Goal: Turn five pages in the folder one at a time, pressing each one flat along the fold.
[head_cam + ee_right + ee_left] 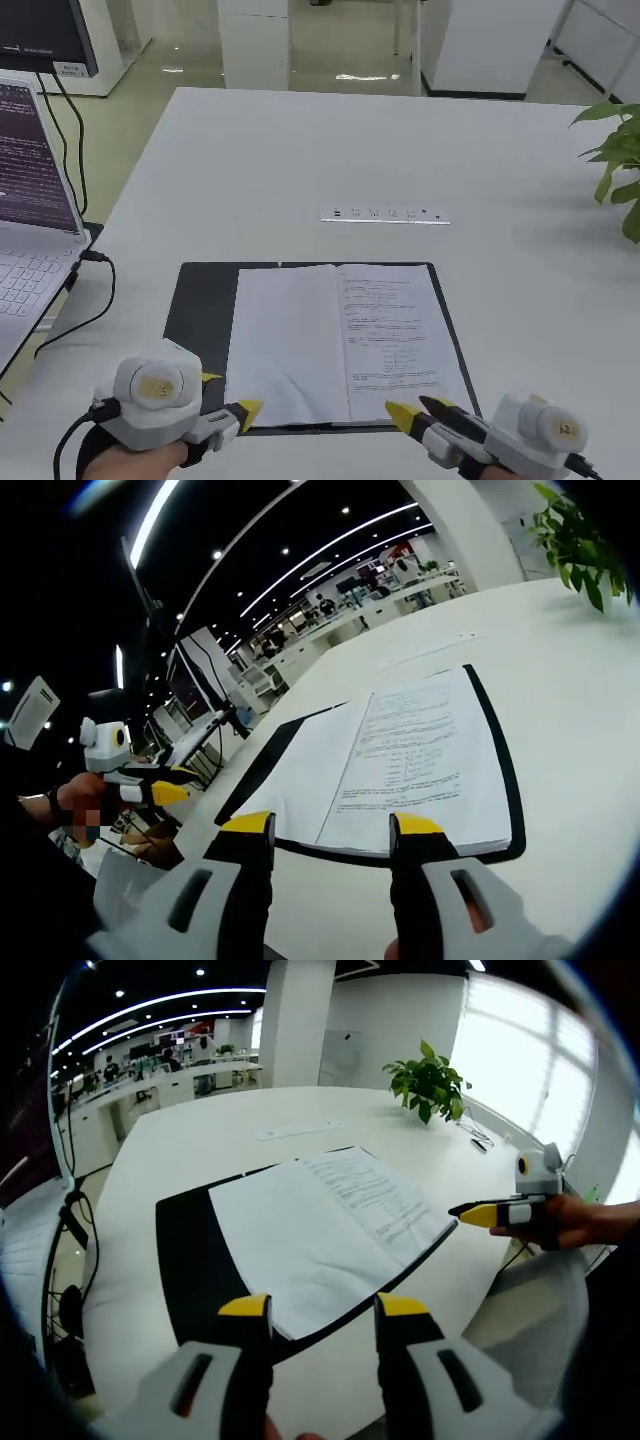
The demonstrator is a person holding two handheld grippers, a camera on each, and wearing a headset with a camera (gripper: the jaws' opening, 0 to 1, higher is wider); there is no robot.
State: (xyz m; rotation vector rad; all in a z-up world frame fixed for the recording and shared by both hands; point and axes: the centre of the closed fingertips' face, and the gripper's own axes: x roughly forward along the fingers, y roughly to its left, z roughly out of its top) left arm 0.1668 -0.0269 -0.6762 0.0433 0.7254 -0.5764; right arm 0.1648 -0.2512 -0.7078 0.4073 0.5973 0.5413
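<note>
An open black folder (200,300) (190,1240) (495,730) lies on the white table. Its left page (285,340) is blank, its right page (395,325) is printed. My left gripper (228,400) (322,1308) hovers open near the folder's near left corner, touching nothing. Open as well, my right gripper (420,410) (330,825) sits just off the near right corner, with its yellow tips pointing at the printed page (425,755). Each gripper appears in the other's view: the right gripper (478,1215) and the left gripper (170,792).
A laptop (25,200) with a cable (95,290) sits at the table's left edge. A power strip (385,215) is set into the table beyond the folder. A potted plant (620,150) (428,1082) stands at the right.
</note>
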